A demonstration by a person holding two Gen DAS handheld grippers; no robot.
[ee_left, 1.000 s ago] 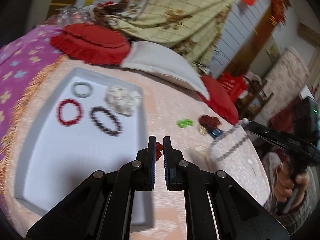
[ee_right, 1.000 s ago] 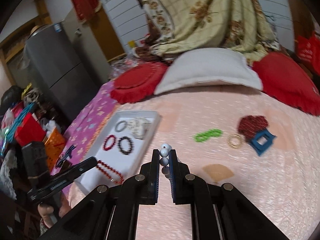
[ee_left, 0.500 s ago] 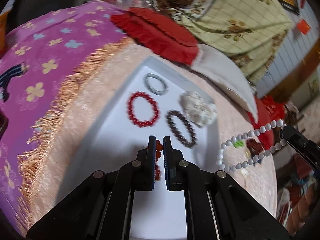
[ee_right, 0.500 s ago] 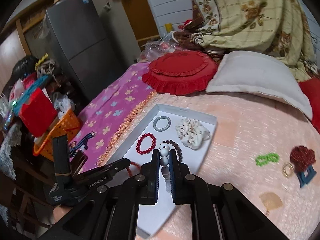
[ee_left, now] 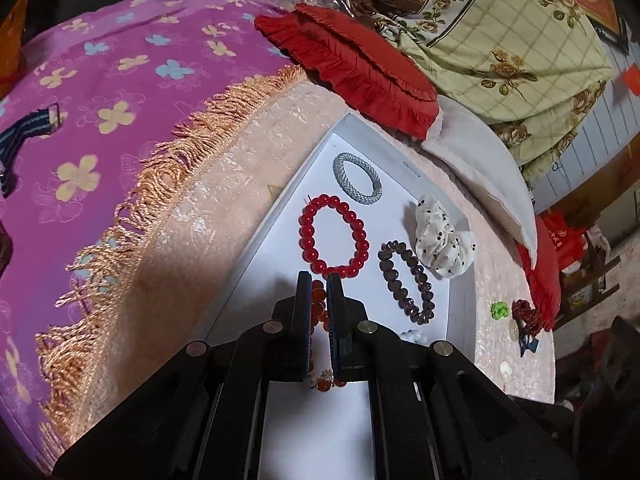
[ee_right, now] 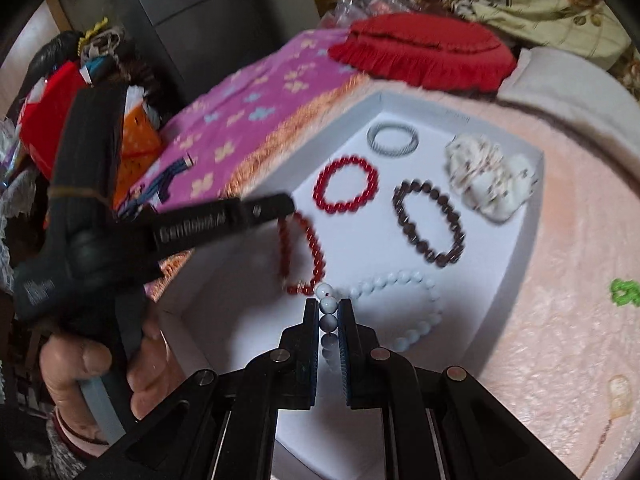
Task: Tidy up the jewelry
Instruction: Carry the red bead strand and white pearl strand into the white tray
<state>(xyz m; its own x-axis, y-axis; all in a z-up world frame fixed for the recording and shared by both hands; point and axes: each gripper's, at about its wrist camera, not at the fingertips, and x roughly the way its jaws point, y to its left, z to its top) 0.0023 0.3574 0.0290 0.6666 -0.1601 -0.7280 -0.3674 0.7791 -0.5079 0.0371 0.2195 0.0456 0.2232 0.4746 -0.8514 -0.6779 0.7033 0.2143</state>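
Observation:
A white tray (ee_left: 280, 216) (ee_right: 516, 248) lies on the peach bedspread. It holds a grey bangle (ee_left: 357, 177), a red bead bracelet (ee_left: 334, 236), a dark brown bead bracelet (ee_left: 406, 280) and a spotted white scrunchie (ee_left: 442, 236). My left gripper (ee_left: 319, 280) is shut on an orange-red bead strand (ee_right: 302, 254) that hangs down to the tray floor. My right gripper (ee_right: 329, 306) is shut on a white pearl strand (ee_right: 404, 308), whose loop rests on the tray.
A green bead bracelet (ee_right: 624, 292), a dark red bead cluster (ee_left: 526, 312) and a blue piece (ee_left: 528, 342) lie on the bedspread right of the tray. A red round cushion (ee_left: 352, 64), a white pillow (ee_left: 484, 168) and a purple flowered cloth (ee_left: 100, 80) lie around it.
Both grippers have moved left from the bedspread to over the tray and come down. The orange-red strand and the pearl strand now touch the tray floor.

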